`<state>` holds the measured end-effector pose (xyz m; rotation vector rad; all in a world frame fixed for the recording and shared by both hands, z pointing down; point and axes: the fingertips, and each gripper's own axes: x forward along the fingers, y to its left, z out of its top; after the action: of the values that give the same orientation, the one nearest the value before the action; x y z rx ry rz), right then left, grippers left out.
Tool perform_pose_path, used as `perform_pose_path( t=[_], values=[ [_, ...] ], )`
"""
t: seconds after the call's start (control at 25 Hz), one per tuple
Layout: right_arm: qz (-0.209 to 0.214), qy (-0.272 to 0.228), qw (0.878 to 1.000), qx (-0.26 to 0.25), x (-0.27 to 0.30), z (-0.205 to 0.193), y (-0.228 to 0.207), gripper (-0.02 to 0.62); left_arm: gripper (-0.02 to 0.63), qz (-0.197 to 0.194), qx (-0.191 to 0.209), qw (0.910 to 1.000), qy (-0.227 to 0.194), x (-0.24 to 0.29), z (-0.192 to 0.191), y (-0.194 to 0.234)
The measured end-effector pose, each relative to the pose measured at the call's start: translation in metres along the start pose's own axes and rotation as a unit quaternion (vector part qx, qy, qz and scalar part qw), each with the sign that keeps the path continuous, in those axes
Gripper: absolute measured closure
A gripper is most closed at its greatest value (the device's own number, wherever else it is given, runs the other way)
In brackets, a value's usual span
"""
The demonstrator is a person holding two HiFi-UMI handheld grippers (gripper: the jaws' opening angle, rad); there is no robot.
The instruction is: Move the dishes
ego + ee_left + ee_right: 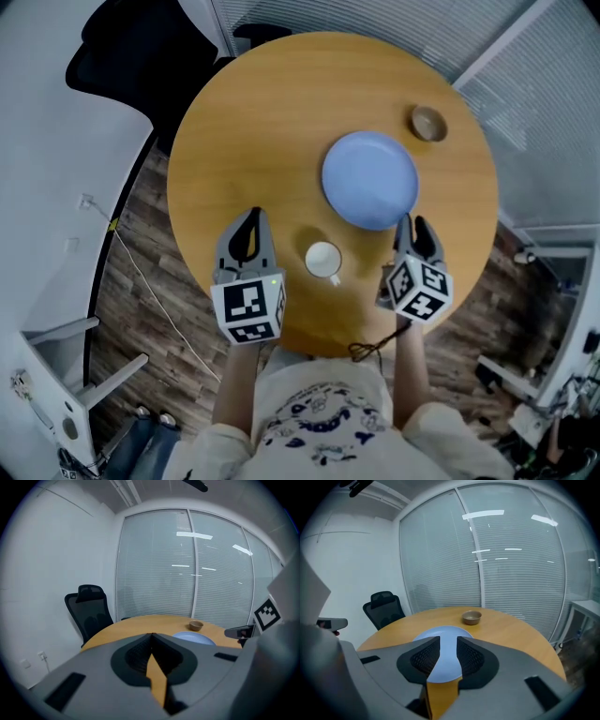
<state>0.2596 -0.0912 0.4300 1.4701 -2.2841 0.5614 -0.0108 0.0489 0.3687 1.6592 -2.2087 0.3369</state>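
On the round wooden table [253, 122] lie a light blue plate [370, 180], a small brown bowl [428, 123] beyond it, and a white cup [323, 260] near the front edge. My left gripper [253, 214] hovers left of the cup, shut on nothing, its tips meeting [151, 635]. My right gripper [413, 222] sits at the plate's near right rim, narrowly open [448, 641], and the plate [440, 632] shows through its gap. The bowl [472, 617] stands farther back. The left gripper view also shows the plate [193, 638] and bowl [196, 625] to the right.
A black office chair [141, 56] stands at the table's far left side. Glass walls with blinds [511, 564] close off the back. A white furniture piece [56, 375] and a cable [141, 272] are on the wood floor to the left.
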Motion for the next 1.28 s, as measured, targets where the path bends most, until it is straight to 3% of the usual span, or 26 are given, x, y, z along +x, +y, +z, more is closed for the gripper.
perform_pose_path(
  t=[0.32, 0.88, 1.28],
  values=[
    [-0.042, 0.060, 0.996, 0.044, 0.042, -0.040, -0.035, 0.499, 0.603, -0.001, -0.005, 0.9989, 0.047, 0.034, -0.034, 0.002],
    [-0.087, 0.116, 0.986, 0.077, 0.078, -0.085, -0.066, 0.500, 0.603, -0.005, 0.004, 0.9955, 0.094, 0.071, -0.071, -0.001],
    [-0.075, 0.123, 0.979, 0.142, 0.086, -0.096, -0.063, 0.502, 0.603, -0.005, 0.004, 0.9940, 0.109, 0.073, -0.083, -0.002]
  ],
)
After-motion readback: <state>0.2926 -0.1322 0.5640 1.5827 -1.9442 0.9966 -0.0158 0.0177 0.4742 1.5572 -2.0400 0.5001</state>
